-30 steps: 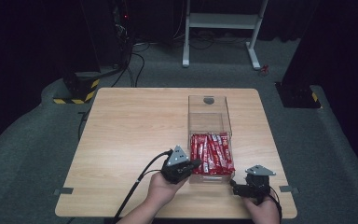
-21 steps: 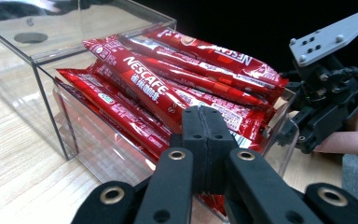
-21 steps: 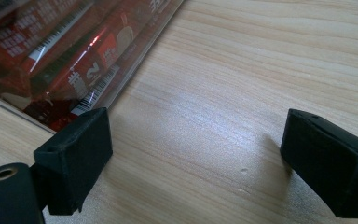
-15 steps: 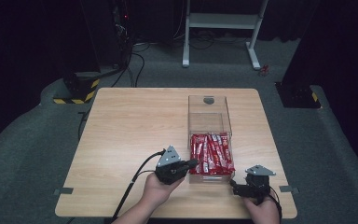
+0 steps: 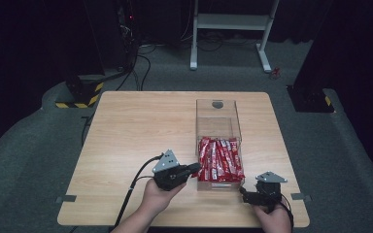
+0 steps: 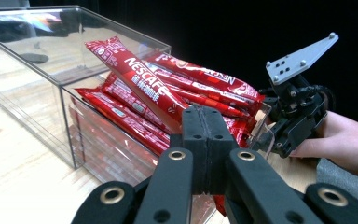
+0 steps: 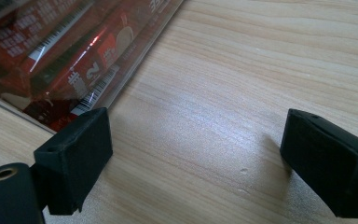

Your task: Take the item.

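A clear plastic box (image 5: pixel 217 115) stands on the right half of the wooden table (image 5: pixel 136 131); its near end holds several red Nescafé sachets (image 5: pixel 221 158). My left gripper (image 5: pixel 193 170) is at the box's near left corner, shut on the end of one sachet (image 6: pixel 142 84) that slants up over the box wall (image 6: pixel 37 93). In the left gripper view its jaws (image 6: pixel 207 140) press together. My right gripper (image 5: pixel 245 194) rests near the box's front right corner, open with bare wood between its fingers (image 7: pixel 196 154). The sachets (image 7: pixel 65 56) show through the box wall beside its left finger.
The far half of the box is empty apart from a dark round mark (image 5: pixel 217 104). A white metal stand (image 5: pixel 233 22) is on the floor behind the table. Black equipment with cables and a yellow-black striped base (image 5: pixel 77 99) sits at the back left.
My left gripper has drawn back to the left, away from the box, still holding the sachet. The right gripper has stayed in place.
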Tool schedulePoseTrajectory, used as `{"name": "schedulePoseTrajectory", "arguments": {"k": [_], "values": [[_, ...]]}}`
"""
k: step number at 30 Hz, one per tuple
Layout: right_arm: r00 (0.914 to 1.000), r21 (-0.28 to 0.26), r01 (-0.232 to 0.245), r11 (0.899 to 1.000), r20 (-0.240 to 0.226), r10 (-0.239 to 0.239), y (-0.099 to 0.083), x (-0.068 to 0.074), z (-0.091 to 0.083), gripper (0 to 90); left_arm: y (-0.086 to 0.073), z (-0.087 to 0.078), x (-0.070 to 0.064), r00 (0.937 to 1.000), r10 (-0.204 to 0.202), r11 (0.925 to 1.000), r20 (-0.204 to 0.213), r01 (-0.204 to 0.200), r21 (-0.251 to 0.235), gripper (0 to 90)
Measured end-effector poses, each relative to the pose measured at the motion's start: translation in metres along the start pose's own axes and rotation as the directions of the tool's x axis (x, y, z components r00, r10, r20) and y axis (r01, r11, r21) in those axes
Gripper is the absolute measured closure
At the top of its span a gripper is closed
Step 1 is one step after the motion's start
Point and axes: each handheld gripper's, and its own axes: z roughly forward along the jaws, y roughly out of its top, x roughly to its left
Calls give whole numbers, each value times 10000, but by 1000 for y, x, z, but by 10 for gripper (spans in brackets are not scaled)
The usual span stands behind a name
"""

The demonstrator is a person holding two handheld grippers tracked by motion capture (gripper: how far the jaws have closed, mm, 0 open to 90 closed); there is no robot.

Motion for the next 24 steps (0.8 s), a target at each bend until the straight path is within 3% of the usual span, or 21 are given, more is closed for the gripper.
{"name": "schedulePoseTrajectory", "arguments": {"k": [7,11,24], "values": [[10000,-1,0,10000,0,0,0,0,0,87,3,-11,8,10000,-73,9999,-48,72,-84,899],[10000,2,0,10000,0,0,0,0,0,87,5,-18,11,9994,177,9995,-290,-184,-257,899],[10000,-1,-4,10000,-6,4,0,0,0,88,11,-33,22,9971,303,9988,-693,-329,-365,898]]}}
